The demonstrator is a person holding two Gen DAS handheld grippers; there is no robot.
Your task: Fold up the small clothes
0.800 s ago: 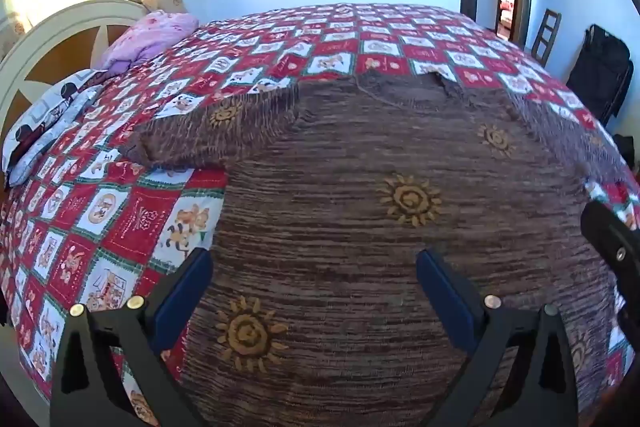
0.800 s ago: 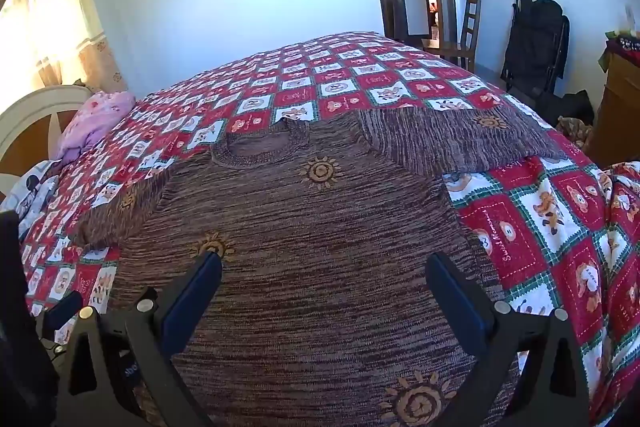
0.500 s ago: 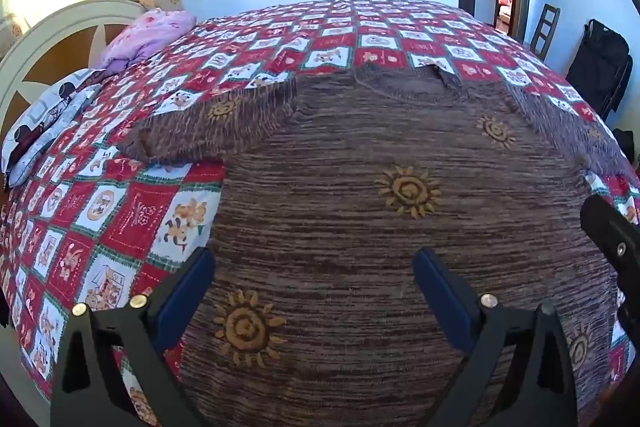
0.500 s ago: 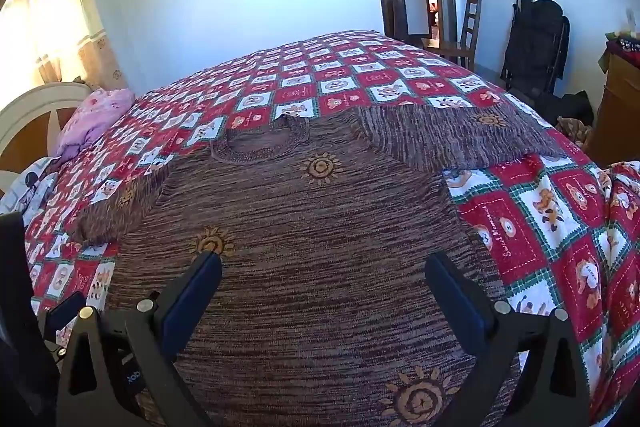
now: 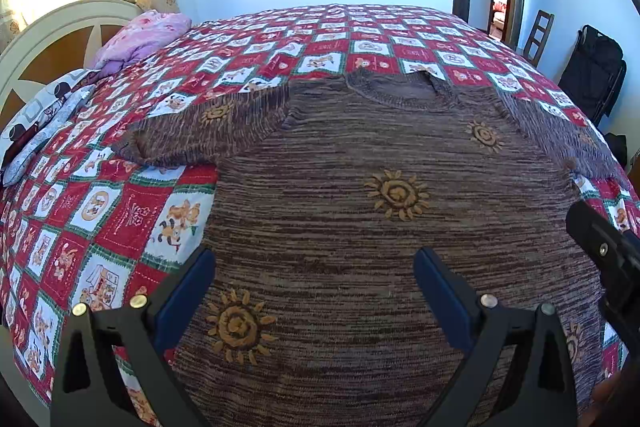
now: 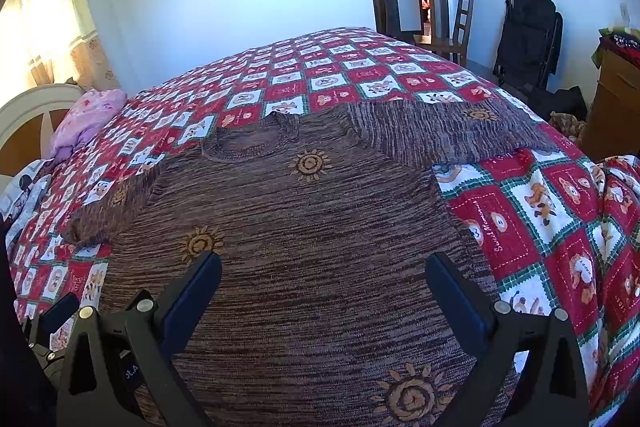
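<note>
Hovering wide open and empty above the flat brown sweater (image 5: 360, 227), left gripper (image 5: 314, 277) and right gripper (image 6: 324, 281) should pinch matching hem corners, lifting evenly.

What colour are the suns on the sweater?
Golden yellow suns on the brown sweater; clearest in the left wrist view.

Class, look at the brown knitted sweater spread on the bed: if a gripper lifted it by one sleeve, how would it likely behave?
The sweater is knitted and lies flat, so it would probably hang limp rather than hold its shape. Its ribbed sleeve may stretch under the body's weight. The coarse knit likely grips the patterned quilt, dragging instead of sliding.
</note>
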